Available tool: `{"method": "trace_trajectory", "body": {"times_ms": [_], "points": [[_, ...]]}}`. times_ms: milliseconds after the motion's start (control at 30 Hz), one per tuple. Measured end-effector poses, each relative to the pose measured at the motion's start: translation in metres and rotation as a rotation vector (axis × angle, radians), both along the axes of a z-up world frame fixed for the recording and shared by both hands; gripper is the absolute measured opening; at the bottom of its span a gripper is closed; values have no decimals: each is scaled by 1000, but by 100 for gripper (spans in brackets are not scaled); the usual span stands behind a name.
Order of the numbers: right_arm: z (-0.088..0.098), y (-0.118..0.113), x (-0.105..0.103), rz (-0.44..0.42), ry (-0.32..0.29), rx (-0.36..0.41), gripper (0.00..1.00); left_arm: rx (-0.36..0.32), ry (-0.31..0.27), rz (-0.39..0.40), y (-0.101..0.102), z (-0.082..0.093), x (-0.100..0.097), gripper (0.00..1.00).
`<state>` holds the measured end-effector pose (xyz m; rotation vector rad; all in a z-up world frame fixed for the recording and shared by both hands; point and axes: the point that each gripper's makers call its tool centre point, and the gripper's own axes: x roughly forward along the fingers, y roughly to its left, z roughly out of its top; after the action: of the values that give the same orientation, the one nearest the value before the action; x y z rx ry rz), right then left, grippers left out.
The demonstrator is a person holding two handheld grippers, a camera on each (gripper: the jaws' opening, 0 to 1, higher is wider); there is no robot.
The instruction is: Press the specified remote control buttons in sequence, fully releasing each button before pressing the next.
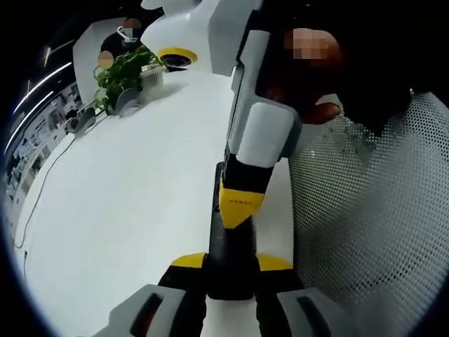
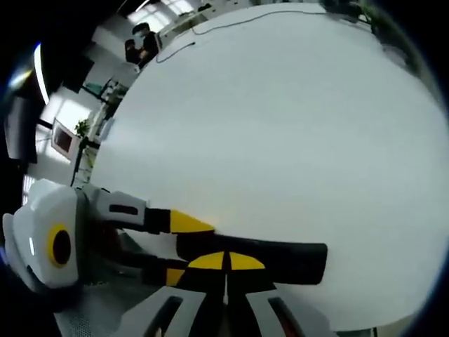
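A long black remote control (image 1: 223, 242) lies over the white table (image 1: 126, 210). My left gripper (image 1: 231, 263) is shut on its near end, one yellow-tipped jaw on each side. The right gripper (image 1: 237, 217) comes down from above, its yellow tips closed together and resting on the remote's top face. In the right gripper view the remote (image 2: 287, 256) lies crosswise. My right gripper (image 2: 226, 261) is shut, with its tips on the remote's near edge. The left gripper (image 2: 184, 249) clamps the remote's left end. No buttons can be made out.
A potted green plant (image 1: 119, 74) and a white pot (image 1: 151, 74) stand at the table's far end. A thin cable (image 1: 42, 182) runs along the left edge. A white mesh chair back (image 1: 372, 210) stands close on the right. A person (image 2: 140, 45) sits far behind.
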<state>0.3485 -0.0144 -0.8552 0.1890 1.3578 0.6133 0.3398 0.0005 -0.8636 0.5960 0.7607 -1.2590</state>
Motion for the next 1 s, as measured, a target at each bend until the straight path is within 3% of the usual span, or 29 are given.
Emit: {"method": "trace_trajectory", "body": {"times_ms": [267, 367, 500, 700, 933, 1000], "points": [[0, -3, 1, -19, 12, -3, 0, 0, 1, 1, 0, 0, 0, 25], [0, -3, 1, 19, 0, 4, 0, 2, 1, -2, 0, 0, 1, 25], [1, -3, 2, -10, 20, 15, 0, 2, 1, -4, 0, 0, 1, 25], [6, 7, 0, 26, 9, 45, 0, 4, -1, -6, -1, 0, 1, 25], [4, 7, -2, 36, 13, 35, 0, 4, -1, -5, -1, 0, 1, 25], [-1, 3, -3, 54, 8, -8, 0, 4, -1, -5, -1, 0, 1, 25]]}}
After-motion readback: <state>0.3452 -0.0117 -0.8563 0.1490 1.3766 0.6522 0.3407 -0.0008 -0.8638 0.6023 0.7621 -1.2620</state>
